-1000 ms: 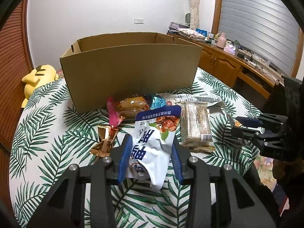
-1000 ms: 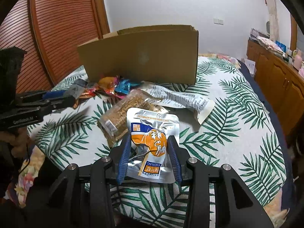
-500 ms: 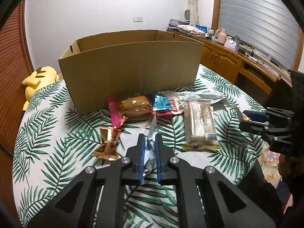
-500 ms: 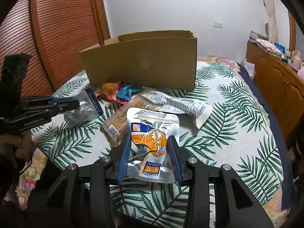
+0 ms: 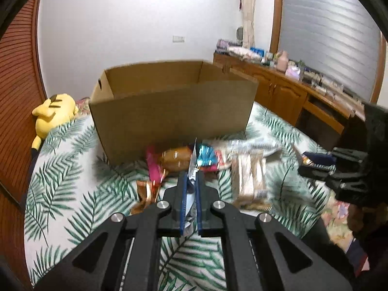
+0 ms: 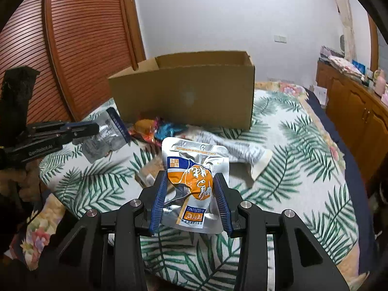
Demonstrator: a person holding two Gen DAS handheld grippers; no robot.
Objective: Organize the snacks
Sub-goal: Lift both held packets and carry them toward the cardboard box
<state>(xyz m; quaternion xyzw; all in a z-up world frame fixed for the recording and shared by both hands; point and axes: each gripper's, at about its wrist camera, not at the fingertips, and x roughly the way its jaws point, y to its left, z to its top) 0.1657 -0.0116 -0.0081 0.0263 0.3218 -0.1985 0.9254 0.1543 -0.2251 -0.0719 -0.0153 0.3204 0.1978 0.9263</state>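
Snacks lie heaped before the open cardboard box (image 5: 169, 111) on the leaf-print bed (image 6: 303, 150), ready for loading. The left gripper (image 5: 190, 181) has its fingers clamped edgewise on a white pouch (image 6: 106, 133); the right gripper (image 6: 190, 186) pinches an orange foil pouch (image 6: 194, 169) clear of the pile.

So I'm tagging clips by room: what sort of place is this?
Probably a bedroom at home: a bed with a palm-leaf cover, a yellow plush toy at its edge, and wooden cabinets cluttered with household bits.
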